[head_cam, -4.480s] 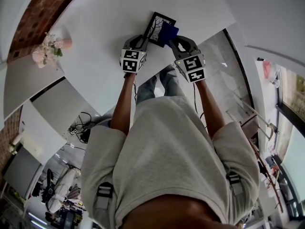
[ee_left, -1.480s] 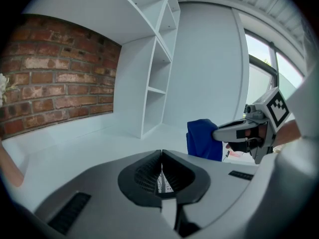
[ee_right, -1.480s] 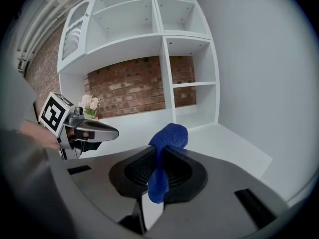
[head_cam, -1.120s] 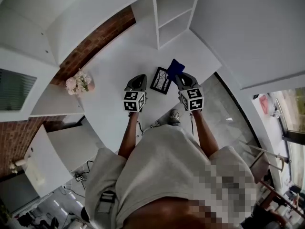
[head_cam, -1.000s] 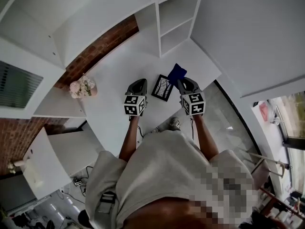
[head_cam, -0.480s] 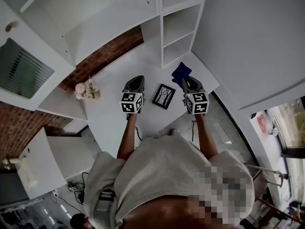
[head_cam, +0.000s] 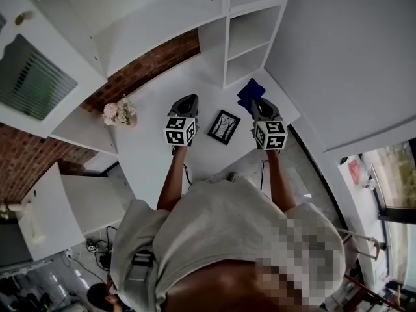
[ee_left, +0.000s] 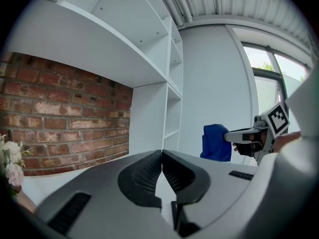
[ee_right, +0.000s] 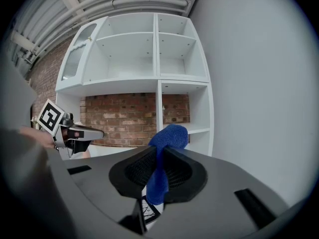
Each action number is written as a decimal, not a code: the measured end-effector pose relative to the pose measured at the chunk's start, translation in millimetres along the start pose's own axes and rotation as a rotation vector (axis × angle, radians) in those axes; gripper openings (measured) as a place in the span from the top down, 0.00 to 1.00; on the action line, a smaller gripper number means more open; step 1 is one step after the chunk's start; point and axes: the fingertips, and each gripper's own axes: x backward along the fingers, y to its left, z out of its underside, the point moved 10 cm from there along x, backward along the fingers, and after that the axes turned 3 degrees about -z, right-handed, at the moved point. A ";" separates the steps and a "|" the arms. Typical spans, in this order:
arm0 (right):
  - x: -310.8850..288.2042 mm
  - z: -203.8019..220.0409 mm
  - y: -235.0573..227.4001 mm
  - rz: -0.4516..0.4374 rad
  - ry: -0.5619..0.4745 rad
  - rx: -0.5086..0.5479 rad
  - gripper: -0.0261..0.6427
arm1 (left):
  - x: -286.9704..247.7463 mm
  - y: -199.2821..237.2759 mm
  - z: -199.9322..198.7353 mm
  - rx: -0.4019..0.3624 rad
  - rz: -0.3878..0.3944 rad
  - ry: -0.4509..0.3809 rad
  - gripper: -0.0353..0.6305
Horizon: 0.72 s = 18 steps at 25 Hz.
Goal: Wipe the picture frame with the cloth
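One black-rimmed picture frame, blue cloth

Both arms reach forward side by side — left gripper jaws together, right gripper clamped on the cloth.

Our right gripper has its jaws pressed on the blue cloth, which bunches above the pads and hangs in a fold below them. Under the jaws we see a sliver of the frame. At the left edge our left gripper points inward, its marker cube tilted. Ahead stand white shelves over a brick wall, with a plain white wall at the right
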 end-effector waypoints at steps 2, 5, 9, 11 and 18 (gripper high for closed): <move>-1.4 1.0 1.0 -0.001 0.003 -0.003 0.87 | 0.3 0.4 1.5 -0.008 -0.004 0.011 0.92; -2.3 4.3 2.8 -0.002 0.014 -0.004 0.87 | 1.9 -0.3 4.3 -0.008 -0.007 0.017 0.92; -3.4 6.8 4.0 -0.003 0.024 -0.004 0.87 | 1.7 0.3 5.7 -0.010 -0.008 0.018 0.92; -3.6 8.0 3.7 -0.003 0.025 -0.009 0.87 | 1.0 0.6 6.5 -0.013 -0.008 0.022 0.92; -3.3 12.8 3.9 0.007 0.045 -0.011 0.87 | -1.9 1.4 10.7 -0.013 0.003 0.035 0.92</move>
